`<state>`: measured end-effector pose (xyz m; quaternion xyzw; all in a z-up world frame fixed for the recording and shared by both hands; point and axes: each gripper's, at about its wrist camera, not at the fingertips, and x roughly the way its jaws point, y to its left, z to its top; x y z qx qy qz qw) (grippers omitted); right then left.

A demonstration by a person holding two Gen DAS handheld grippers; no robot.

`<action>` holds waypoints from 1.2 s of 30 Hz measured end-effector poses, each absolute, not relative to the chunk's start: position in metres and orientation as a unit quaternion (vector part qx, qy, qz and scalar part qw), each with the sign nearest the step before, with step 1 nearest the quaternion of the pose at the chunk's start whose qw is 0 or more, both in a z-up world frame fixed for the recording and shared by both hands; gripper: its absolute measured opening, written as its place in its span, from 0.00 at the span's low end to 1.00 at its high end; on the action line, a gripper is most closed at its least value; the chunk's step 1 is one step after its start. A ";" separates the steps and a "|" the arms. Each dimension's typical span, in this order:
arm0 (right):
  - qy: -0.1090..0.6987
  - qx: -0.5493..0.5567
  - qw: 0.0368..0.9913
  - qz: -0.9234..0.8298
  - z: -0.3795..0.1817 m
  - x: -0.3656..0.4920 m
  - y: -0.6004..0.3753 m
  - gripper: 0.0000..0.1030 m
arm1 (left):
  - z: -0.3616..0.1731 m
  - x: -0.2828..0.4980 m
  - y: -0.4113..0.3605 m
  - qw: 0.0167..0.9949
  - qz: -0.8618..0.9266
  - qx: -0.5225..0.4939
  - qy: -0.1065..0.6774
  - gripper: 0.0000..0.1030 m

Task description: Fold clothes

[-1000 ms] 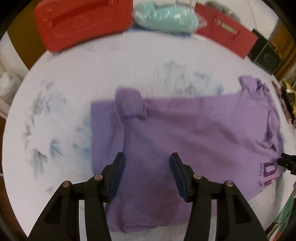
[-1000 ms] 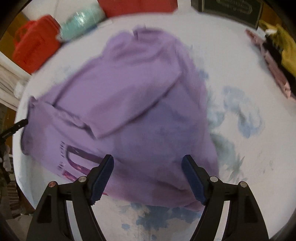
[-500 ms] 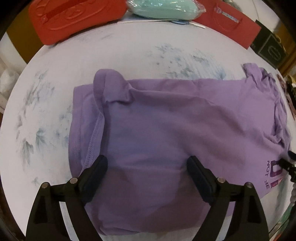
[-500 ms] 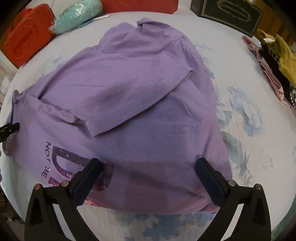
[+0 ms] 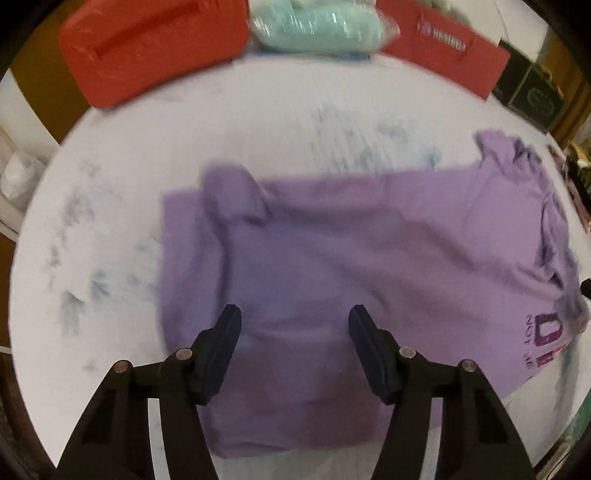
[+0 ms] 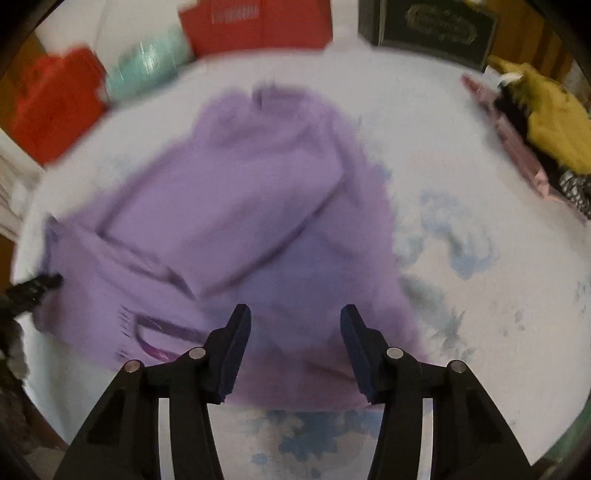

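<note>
**Purple T-shirt part-folded, both grippers empty above it**

Purple T-shirt [image 5: 369,266] lies spread on the white, blue-flowered surface [image 5: 258,122]. In the left wrist view it runs left to right; one side panel with its sleeve [image 5: 232,199] is laid over the body, so the first lengthwise fold looks done. Printed front shows only at the far right end [image 5: 539,339]. In the right wrist view the shirt [image 6: 236,206] fills the middle, the folded-over panel lying diagonally across it.

Left gripper [image 5: 295,325]: jaws partly apart, have just been closing from wider, nothing between them. It points down at the near edge of the shirt, above the cloth, not pinching it.

Right gripper [image 6: 295,321]: jaws at a middling gap, also just closing, nothing held. It hangs over the near hem beside the print [image 6: 147,332].

My reading: the cloth was let go so the fold settles flat; both grippers sit over the near edge, likely to take fresh hold for the next fold.

Clutter along the far edge: red bag [image 5: 155,48], pale green bundle [image 5: 317,26]. Other clothes heaped at the right [image 6: 546,122], well apart from the shirt. Both views motion-blurred.
</note>
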<state>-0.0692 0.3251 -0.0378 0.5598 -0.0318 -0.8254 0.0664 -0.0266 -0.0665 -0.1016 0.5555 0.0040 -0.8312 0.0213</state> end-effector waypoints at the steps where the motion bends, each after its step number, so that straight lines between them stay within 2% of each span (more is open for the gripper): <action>1: -0.036 0.546 0.067 -0.834 -0.031 -0.072 0.326 0.49 | -0.093 -0.025 -0.069 0.023 -0.840 0.542 0.000 0.60; 6: -0.070 0.528 0.074 -0.843 -0.038 -0.094 0.332 0.49 | -0.056 -0.039 -0.086 0.030 -0.874 0.485 0.011 0.60; 7: -0.078 0.529 0.075 -0.842 -0.043 -0.099 0.333 0.40 | -0.058 -0.047 -0.090 0.031 -0.873 0.486 0.020 0.59; 8: -0.085 0.535 0.078 -0.837 -0.049 -0.100 0.335 0.24 | -0.064 -0.058 -0.091 0.032 -0.868 0.494 0.026 0.54; 9: -0.090 0.544 0.081 -0.830 -0.058 -0.098 0.336 0.20 | -0.070 -0.062 -0.095 0.037 -0.862 0.504 0.033 0.49; 10: -0.096 0.553 0.084 -0.823 -0.066 -0.097 0.338 0.20 | -0.074 -0.063 -0.097 0.038 -0.857 0.512 0.037 0.43; 23: -0.068 0.573 0.053 -0.815 -0.100 -0.115 0.333 0.21 | -0.108 -0.088 -0.105 0.063 -0.834 0.549 0.014 0.42; 24: -0.059 0.571 0.054 -0.817 -0.101 -0.117 0.330 0.21 | -0.108 -0.088 -0.104 0.064 -0.836 0.544 0.018 0.39; 25: -0.054 0.569 0.057 -0.818 -0.101 -0.118 0.328 0.21 | -0.107 -0.088 -0.103 0.065 -0.839 0.540 0.022 0.17; 26: -0.053 0.568 0.061 -0.819 -0.101 -0.120 0.326 0.15 | -0.107 -0.088 -0.101 0.056 -0.839 0.540 0.024 0.05; 28: -0.065 0.562 0.078 -0.821 -0.097 -0.122 0.326 0.05 | -0.099 -0.087 -0.098 0.056 -0.846 0.529 0.026 0.05; 36: -0.095 0.466 0.095 -0.874 -0.018 -0.156 0.335 0.05 | -0.051 -0.089 -0.125 0.085 -0.877 0.469 0.059 0.05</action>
